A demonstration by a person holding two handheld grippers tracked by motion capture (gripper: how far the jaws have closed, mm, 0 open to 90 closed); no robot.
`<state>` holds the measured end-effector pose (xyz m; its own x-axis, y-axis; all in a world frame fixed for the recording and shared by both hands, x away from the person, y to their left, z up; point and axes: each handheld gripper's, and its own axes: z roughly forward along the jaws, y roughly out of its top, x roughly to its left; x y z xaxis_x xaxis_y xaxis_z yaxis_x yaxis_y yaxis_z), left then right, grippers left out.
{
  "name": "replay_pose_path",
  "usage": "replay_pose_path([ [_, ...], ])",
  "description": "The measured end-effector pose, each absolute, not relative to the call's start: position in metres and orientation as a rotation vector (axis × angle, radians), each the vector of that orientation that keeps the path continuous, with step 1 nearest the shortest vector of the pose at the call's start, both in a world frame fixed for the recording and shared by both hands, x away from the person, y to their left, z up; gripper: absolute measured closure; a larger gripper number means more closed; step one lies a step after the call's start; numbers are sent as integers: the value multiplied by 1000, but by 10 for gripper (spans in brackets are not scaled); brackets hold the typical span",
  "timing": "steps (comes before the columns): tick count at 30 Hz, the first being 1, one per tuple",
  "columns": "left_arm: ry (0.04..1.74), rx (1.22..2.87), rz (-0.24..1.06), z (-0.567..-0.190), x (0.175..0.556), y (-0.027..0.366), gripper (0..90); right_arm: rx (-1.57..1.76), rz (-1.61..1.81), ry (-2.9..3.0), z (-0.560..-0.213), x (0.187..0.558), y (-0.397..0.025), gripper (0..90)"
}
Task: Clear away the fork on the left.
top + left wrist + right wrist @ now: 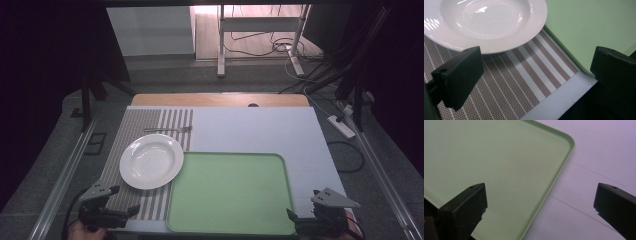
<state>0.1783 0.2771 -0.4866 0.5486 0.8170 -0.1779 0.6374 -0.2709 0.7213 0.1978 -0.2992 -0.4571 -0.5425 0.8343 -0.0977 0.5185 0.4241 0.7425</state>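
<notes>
A white deep plate (151,161) rests on a brown-and-white striped placemat (135,125) at the table's left. A metal fork (170,130) lies across the mat just beyond the plate. An empty green tray (230,192) lies to the right of the plate, its left edge over the mat. My left gripper (125,200) is open above the mat's near corner, with the plate (486,22) and mat (511,82) ahead of its jaws. My right gripper (302,204) is open over the tray's near right corner (486,157). Neither holds anything.
A white sheet (260,130) covers the table, with bare wood (220,99) along the far edge. Beyond the table stand a metal frame (260,35), floor cables (280,47) and a power strip (340,126). Metal rails (65,175) run along both sides.
</notes>
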Motion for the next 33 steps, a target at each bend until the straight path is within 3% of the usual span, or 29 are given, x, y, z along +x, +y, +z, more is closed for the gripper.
replay_pose_path([
  [33,1117,2037,309,-486,207,271,0,1155,907,2229,-458,199,-298,0],
])
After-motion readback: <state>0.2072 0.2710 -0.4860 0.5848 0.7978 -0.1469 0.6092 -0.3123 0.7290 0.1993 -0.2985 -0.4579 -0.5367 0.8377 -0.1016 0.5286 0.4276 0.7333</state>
